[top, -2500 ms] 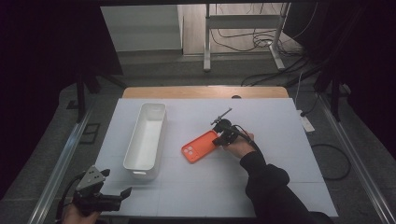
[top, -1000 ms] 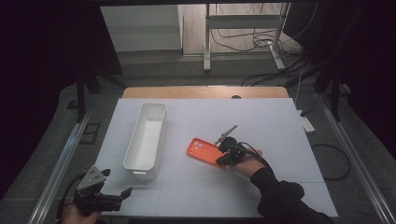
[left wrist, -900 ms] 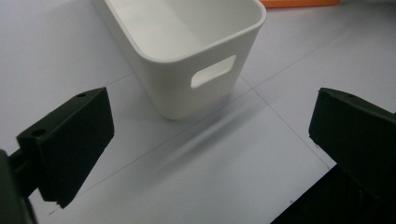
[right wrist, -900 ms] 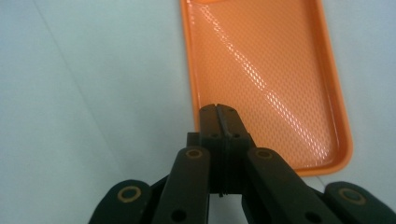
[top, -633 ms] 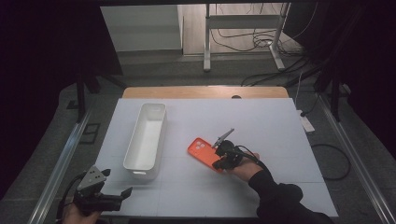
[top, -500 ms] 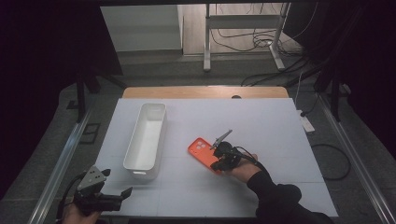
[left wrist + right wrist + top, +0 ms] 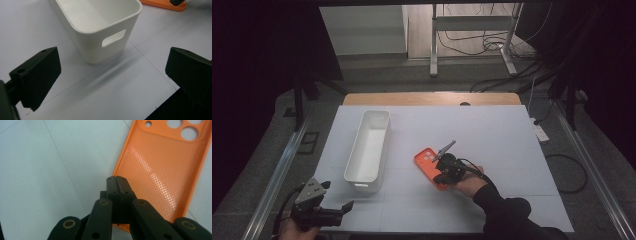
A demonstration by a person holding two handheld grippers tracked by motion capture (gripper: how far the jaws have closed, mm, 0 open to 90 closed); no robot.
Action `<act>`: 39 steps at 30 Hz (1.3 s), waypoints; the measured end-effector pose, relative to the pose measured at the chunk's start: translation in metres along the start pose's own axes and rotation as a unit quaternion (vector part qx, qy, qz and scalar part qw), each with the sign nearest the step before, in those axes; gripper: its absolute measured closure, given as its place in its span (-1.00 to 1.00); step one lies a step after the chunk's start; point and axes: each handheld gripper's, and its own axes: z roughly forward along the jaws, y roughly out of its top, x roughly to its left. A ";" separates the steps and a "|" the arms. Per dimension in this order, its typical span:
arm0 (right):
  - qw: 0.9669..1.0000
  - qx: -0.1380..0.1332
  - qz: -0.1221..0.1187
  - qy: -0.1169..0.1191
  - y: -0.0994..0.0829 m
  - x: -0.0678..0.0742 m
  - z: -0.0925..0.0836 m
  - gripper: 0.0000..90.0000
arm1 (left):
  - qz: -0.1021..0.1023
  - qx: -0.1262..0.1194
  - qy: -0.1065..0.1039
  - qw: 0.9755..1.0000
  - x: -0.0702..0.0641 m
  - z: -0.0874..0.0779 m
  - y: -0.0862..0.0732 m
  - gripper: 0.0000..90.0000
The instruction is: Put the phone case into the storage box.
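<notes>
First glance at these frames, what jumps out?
The orange phone case lying open side up, right of centre on the white table, with the right gripper shut on its rim. Next, the long white bin to the case's left, empty. The left gripper sits at the near left corner with its jaws wide apart, pointing at the bin's handle end.
</notes>
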 end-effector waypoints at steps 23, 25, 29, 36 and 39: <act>0.996 -0.042 0.043 -0.069 0.000 -0.020 -0.031 -0.15 | 0.002 0.000 0.000 1.000 0.000 0.000 0.000 -0.98; 0.995 -0.045 0.046 -0.074 -0.001 -0.021 -0.032 -0.30 | 0.002 0.001 0.000 1.000 0.000 0.000 0.000 -0.98; 0.993 -0.059 0.067 -0.080 -0.002 -0.027 -0.034 -0.65 | 0.003 0.001 0.000 1.000 -0.001 0.000 0.000 -0.97; 0.989 -0.084 0.074 -0.099 -0.004 -0.033 -0.032 -1.00 | 0.004 0.002 -0.001 1.000 -0.001 0.000 0.000 -0.97; 0.990 -0.081 0.067 -0.099 -0.006 -0.036 -0.030 -1.00 | 0.004 0.002 -0.001 1.000 -0.001 0.001 0.000 -0.97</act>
